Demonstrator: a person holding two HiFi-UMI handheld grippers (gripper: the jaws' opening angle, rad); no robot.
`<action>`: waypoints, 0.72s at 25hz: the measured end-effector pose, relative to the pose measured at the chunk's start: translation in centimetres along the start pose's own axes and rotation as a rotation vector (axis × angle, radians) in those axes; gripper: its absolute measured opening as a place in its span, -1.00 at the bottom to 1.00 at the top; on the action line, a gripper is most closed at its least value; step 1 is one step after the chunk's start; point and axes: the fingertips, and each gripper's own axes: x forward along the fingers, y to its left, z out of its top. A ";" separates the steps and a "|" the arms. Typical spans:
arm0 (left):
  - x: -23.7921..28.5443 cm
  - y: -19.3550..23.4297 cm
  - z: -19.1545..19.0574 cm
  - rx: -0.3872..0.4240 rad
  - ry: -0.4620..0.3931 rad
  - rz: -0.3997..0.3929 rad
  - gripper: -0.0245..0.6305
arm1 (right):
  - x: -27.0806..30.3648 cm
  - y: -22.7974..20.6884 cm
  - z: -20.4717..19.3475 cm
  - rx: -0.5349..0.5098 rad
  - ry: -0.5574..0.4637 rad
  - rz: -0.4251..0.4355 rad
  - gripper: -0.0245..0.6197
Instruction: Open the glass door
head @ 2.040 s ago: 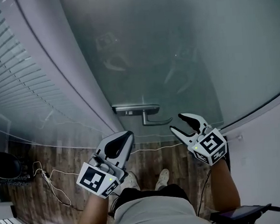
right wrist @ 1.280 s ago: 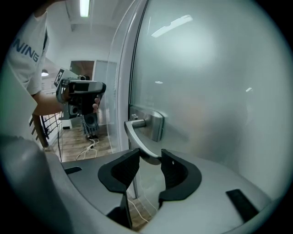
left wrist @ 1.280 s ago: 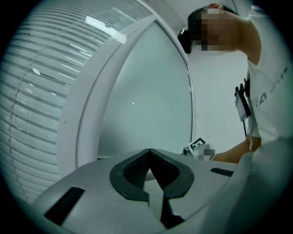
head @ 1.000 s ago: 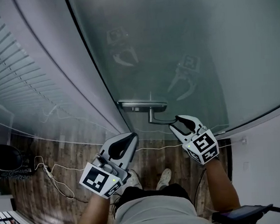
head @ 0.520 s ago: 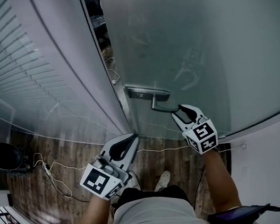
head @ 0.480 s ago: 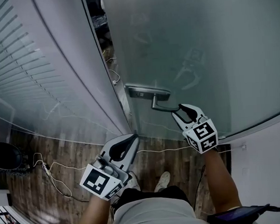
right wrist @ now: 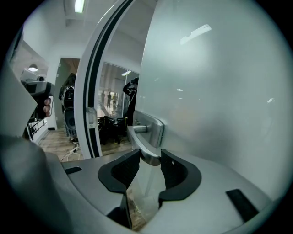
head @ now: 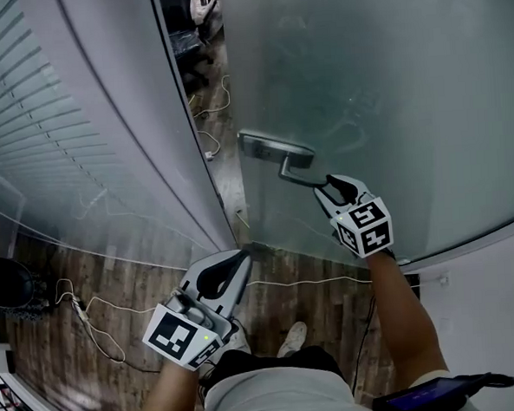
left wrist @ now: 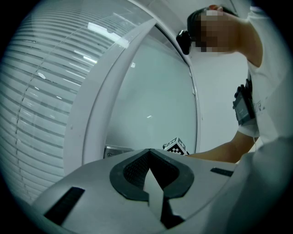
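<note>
Glass door (head: 389, 88) ajar, door handle (head: 297, 178) tip clamped in right gripper (head: 330, 185), tip hidden from head view, left gripper (head: 241, 260) closed, empty, well apart from it.

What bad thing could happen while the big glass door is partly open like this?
1. The right gripper pinches only the end of the silver metal lever handle, so it might slip off, and the frosted glass door could swing loose.
2. White cables lie on the wooden floor beyond the opening. The door's bottom edge or a foot might catch on them.
</note>
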 end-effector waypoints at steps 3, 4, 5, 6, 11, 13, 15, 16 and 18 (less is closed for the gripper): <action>0.4 -0.1 0.0 -0.001 -0.001 0.002 -0.93 | 0.9 -1.6 0.2 0.012 -0.004 -0.022 -0.47; 0.5 -0.1 0.0 -0.001 0.000 0.003 -0.93 | 1.1 -2.1 0.3 0.020 -0.006 -0.030 -0.47; 0.7 -0.2 0.0 -0.001 0.001 0.004 -0.93 | 1.3 -2.7 0.3 0.027 -0.008 -0.040 -0.47; 0.8 -0.4 -0.1 0.000 0.003 0.004 -0.92 | 1.5 -3.3 0.2 0.034 -0.010 -0.049 -0.47; 2.1 -1.1 -1.5 0.014 0.012 0.013 -0.93 | 3.1 -5.8 -1.1 0.052 -0.019 -0.078 -0.47; 2.0 -1.3 -1.7 0.020 0.011 0.015 -0.93 | 3.4 -6.4 -1.2 0.057 -0.024 -0.093 -0.47; 1.4 -1.5 -2.0 0.026 0.005 0.016 -0.92 | 3.6 -6.6 -1.3 0.074 -0.033 -0.112 -0.47; 1.0 -1.5 -2.3 0.027 0.003 0.017 -0.93 | 3.7 -6.6 -1.5 0.084 -0.037 -0.122 -0.47; 0.1 -1.4 -3.0 0.025 -0.001 0.023 -0.93 | 4.3 -6.7 -2.0 0.096 -0.038 -0.139 -0.47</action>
